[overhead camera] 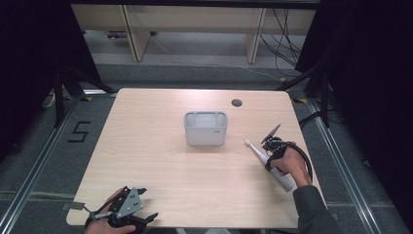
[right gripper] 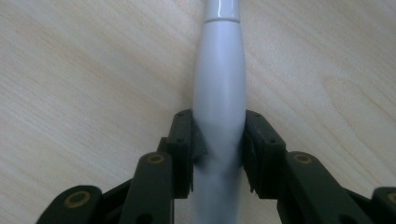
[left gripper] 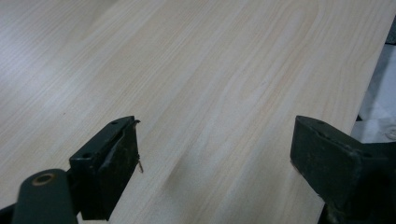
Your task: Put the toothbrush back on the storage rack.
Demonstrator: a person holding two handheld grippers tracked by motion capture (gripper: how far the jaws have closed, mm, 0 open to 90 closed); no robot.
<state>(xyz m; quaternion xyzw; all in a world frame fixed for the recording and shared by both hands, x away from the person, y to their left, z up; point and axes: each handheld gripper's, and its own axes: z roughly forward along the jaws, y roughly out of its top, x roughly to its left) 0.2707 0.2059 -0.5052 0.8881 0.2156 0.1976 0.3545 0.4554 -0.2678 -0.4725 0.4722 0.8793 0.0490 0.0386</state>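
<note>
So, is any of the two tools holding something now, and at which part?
The right tool is shut on the white electric toothbrush, at the thick handle body, with the brush end pointing away. The left tool is open and holds nothing.

The left hand-held gripper [overhead camera: 127, 210] sits low at the near left, gripped by the person's left hand [overhead camera: 104, 225], its grey three-cornered plate facing up; in the left gripper view its two black jaws stand wide apart with nothing between them; the right hand-held gripper [overhead camera: 271, 146] lies at the right, held by the right hand [overhead camera: 290, 162] on a dark-sleeved forearm; its jaws are pressed against both sides of a white handle.
</note>
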